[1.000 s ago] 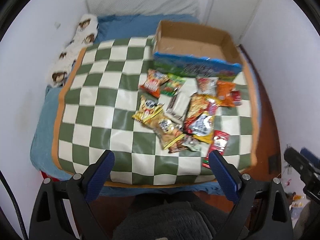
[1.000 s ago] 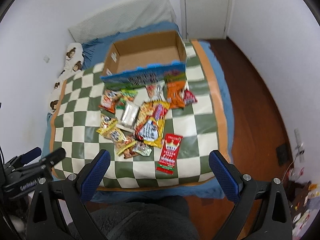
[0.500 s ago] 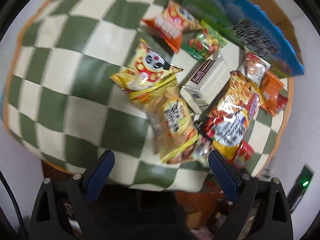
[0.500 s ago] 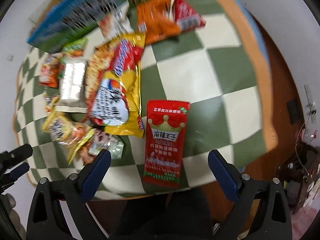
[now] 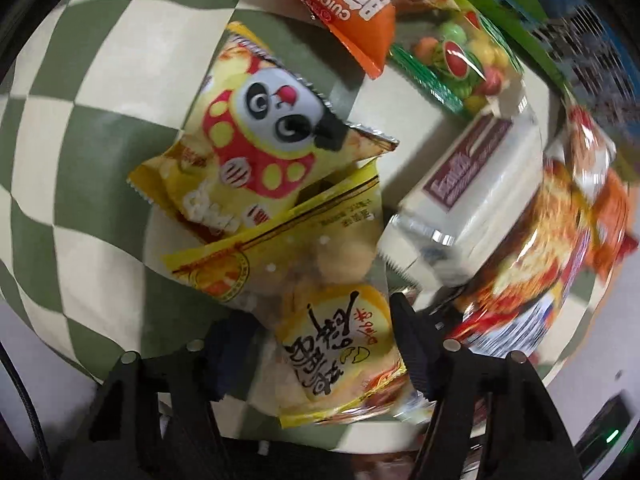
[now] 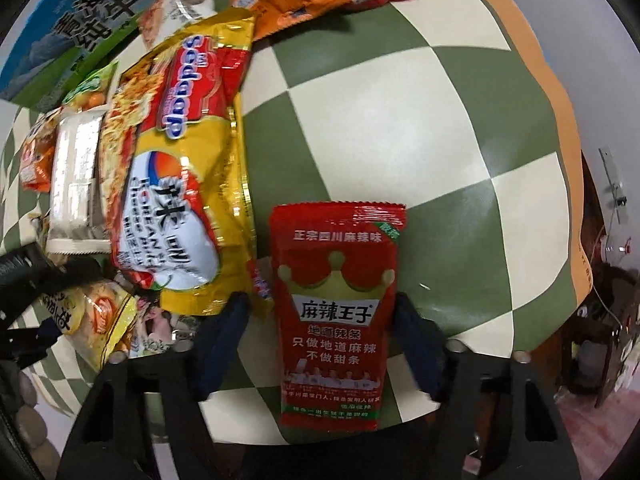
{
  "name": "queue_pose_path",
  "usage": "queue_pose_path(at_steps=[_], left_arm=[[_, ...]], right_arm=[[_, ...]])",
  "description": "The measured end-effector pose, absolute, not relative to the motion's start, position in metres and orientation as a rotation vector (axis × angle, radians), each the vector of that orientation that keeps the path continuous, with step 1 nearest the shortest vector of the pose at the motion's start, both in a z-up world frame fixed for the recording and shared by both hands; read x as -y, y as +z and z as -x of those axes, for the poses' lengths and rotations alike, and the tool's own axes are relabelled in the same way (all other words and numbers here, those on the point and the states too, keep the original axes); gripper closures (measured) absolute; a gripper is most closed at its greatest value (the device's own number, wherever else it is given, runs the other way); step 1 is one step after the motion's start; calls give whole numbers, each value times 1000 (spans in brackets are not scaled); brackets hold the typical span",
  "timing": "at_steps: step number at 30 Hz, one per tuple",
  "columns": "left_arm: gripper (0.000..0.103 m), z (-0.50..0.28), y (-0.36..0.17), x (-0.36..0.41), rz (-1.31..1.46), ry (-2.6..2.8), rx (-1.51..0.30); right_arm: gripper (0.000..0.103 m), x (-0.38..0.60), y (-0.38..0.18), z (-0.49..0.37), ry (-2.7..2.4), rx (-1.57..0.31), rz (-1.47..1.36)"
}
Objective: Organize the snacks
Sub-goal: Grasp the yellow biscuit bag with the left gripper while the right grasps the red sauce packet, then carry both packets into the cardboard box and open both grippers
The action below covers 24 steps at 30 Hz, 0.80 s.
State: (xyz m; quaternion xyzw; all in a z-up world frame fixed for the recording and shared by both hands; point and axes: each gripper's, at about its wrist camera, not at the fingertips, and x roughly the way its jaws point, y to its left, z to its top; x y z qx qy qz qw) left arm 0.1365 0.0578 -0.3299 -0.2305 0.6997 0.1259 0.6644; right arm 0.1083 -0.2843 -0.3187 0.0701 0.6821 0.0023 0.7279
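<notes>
Pointing straight down, my left gripper point(image 5: 320, 332) straddles a yellow snack bag point(image 5: 336, 344) with clear ends. Its jaws are closing; the right pad is at the bag's edge and the left pad stands just off it. A panda bag point(image 5: 260, 140) lies partly over that bag's far end. My right gripper point(image 6: 322, 308) is closing around a flat red spicy-strip packet point(image 6: 336, 280). A small gap shows at its left pad. Both packets lie on the green-and-cream checked blanket point(image 6: 400, 140).
An orange packet point(image 5: 344, 4), a green candy bag point(image 5: 460, 60), a white wafer pack point(image 5: 472, 184) and a big yellow noodle pack point(image 6: 180, 160) crowd together. The blue-and-green box point(image 6: 80, 20) stands behind them. The blanket's orange edge point(image 6: 560, 120) borders the floor on the right.
Both grippers have dropped from high above the bed to just over the snacks, and their jaws have narrowed, the left around the yellow bag and the right around the red packet.
</notes>
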Motion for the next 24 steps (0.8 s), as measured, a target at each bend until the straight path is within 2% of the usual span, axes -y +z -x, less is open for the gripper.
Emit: queue_pose_path(at_steps=[4,8,10,14,17,18,21,22,24], left_arm=[[39,-117,-322,-58,300,238,-1563],[39,-101,-333,-65,141,191,-1592],[39,-97,-343,-74,204,188,-1612],[39,-91,-354,-88,342,208,-1579],[39,-86,-356,-95,374,205,-1537],[40,-90,-353,-96,364,200,-1530],[59,-85,-342,-95,301,198,-1498],[61,-86,-338,-93,290,195,-1494],[61,-81,-332,-86,281,188,-1489]], right_arm=[[50,289,-324,-106,40,-1516,-125],[52,294,-334,-108,107,-1534,-75],[50,296,-339,-108,106,-1537,-87],[36,293,-339,-90,65,-1549,-104],[33,279,-353,-84,17,-1541,-30],[33,274,-357,-81,4,-1540,5],[35,270,-369,-73,-19,-1516,45],[44,273,-372,-70,-36,-1510,41],[50,276,-372,-62,-52,-1503,19]])
